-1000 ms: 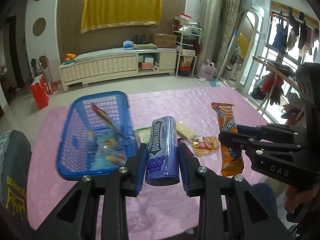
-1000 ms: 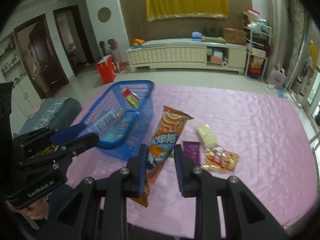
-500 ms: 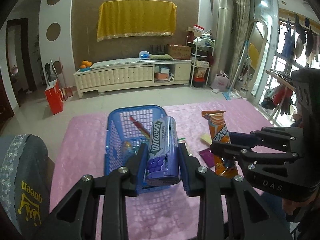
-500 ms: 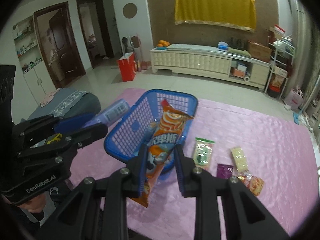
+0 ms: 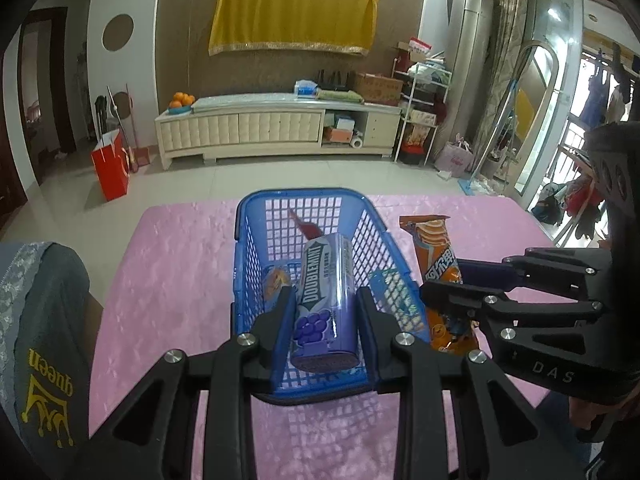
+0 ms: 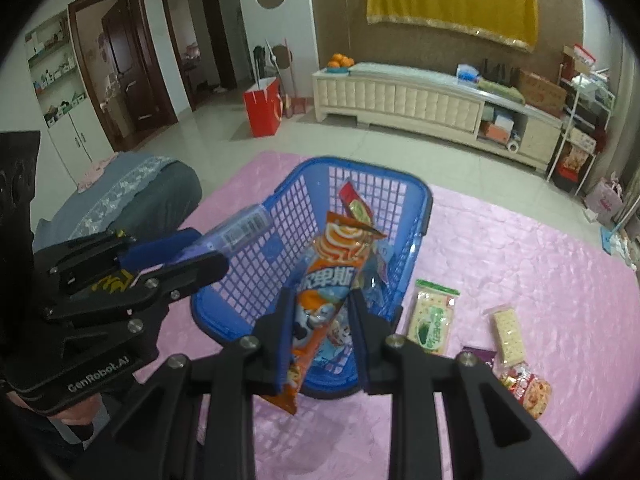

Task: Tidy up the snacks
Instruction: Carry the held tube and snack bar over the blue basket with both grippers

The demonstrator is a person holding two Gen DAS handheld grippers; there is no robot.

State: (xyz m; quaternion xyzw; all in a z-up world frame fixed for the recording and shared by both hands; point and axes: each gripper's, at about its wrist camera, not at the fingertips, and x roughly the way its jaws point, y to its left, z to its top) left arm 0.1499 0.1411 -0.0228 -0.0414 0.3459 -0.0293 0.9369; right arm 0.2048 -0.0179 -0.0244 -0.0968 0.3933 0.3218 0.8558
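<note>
- Left wrist view: your left tool [image 5: 324, 316] hides the blue basket [image 5: 244, 240] floor, clamping the purple gum bottle [image 5: 325, 304].
- Your right tool [image 6: 320, 320] tilts down, pinching the orange wrapper [image 6: 332, 280] above it.

The tabletop [image 5: 180, 264] has a shiny pink cover. The basket [image 5: 256, 248] is bright blue with a grid of little holes. The gum bottle [image 5: 324, 300] is purple with white letters and a picture of dark grapes. The long snack pack [image 6: 328, 288] is orange with white swirls and light blue below. Another pack [image 6: 434, 320] is green and white. Both tools are black with blue pads.
</note>
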